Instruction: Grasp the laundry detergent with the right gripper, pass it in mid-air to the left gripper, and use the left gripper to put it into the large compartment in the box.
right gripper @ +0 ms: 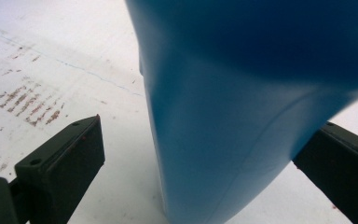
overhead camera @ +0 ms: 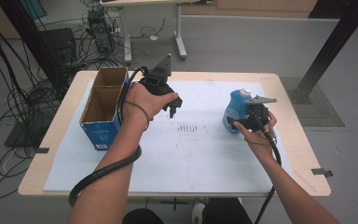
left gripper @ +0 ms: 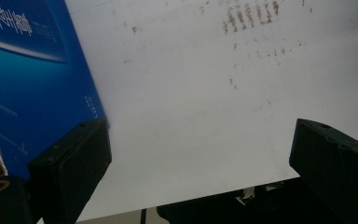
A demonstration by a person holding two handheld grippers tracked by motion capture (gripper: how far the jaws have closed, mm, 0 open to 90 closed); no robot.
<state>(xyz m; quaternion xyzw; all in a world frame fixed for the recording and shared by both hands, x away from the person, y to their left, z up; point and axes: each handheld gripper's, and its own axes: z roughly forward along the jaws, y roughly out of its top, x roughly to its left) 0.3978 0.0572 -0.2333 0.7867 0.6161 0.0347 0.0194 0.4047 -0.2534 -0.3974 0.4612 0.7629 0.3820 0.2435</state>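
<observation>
The jaws of our right gripper (right gripper: 200, 154) are spread wide, with the blue bottle (right gripper: 256, 93) between them but not yet pinched: a gap shows on the left jaw's side. The jaws of our left gripper (left gripper: 200, 158) are spread too and hold nothing. The bottle stands upright on the white mat (overhead camera: 191, 154), well to the right of the open cardboard box (overhead camera: 103, 105). We judge this is the grasping step; next we must close squarely on the bottle's body.
</observation>
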